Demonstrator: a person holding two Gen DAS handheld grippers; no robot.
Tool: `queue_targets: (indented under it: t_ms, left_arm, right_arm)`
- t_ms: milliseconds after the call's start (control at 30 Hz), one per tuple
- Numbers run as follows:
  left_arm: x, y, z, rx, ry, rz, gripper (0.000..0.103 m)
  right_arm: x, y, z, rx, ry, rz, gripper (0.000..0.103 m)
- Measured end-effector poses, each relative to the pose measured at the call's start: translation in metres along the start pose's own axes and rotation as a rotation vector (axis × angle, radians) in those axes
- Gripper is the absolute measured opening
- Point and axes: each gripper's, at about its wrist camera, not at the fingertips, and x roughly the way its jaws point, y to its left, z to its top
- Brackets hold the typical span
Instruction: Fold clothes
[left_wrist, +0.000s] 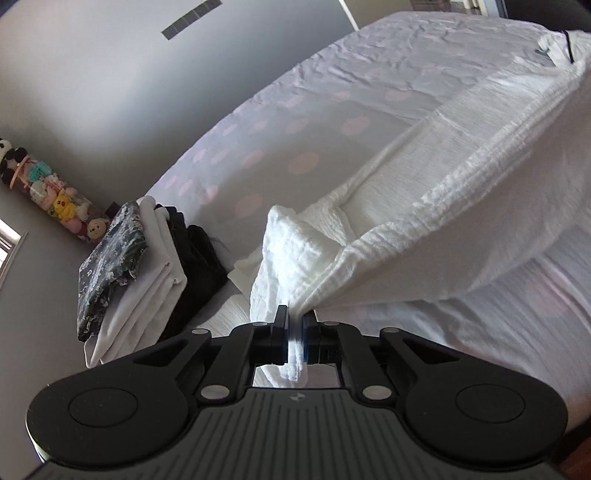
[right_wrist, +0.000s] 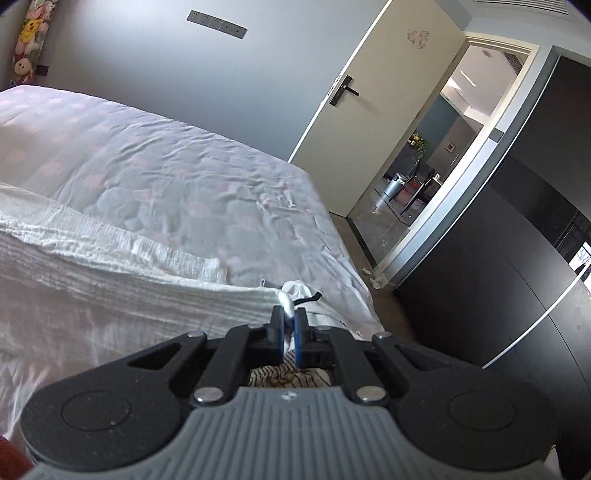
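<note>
A white crinkled garment (left_wrist: 424, 206) is stretched in the air above the bed between my two grippers. My left gripper (left_wrist: 294, 317) is shut on one bunched corner of it, with cloth hanging down between the pads. My right gripper (right_wrist: 289, 319) is shut on the other corner; the garment (right_wrist: 110, 280) runs off to the left from there. A thin black cord (right_wrist: 308, 298) hangs by that corner. Part of the garment still lies on the bed (left_wrist: 295, 140).
A stack of folded clothes (left_wrist: 147, 258), patterned, white and black, sits at the bed's edge on the left. A tube of plush toys (left_wrist: 55, 195) stands against the grey wall. An open door (right_wrist: 354, 110) and dark cabinet (right_wrist: 498, 258) are right of the bed (right_wrist: 184, 177).
</note>
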Motion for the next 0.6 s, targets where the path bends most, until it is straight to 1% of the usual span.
queue_targets:
  t_ms: [167,300,400,500,600]
  left_arm:
    - [-0.005,-0.033,-0.04,0.151,0.083,-0.101,0.007]
    - [0.001,-0.05,-0.066,0.22,0.146,-0.151,0.007]
    - [0.008,-0.054,-0.076,0.24,0.172,-0.174,0.007]
    - [0.007,-0.05,-0.08,0.242,0.174,-0.181,0.007]
    - [0.007,-0.04,-0.07,0.229,0.151,-0.156,0.007]
  right_arm:
    - [-0.001,0.009,-0.045,0.056,0.078,0.027,0.005]
    - [-0.005,0.011,-0.072,0.127,0.12,0.051,0.005]
    - [-0.011,0.013,-0.076,0.145,0.12,0.066,0.005]
    - [-0.023,0.015,-0.069,0.145,0.093,0.067,0.006]
    - [-0.043,0.013,-0.058,0.137,0.046,0.056,0.006]
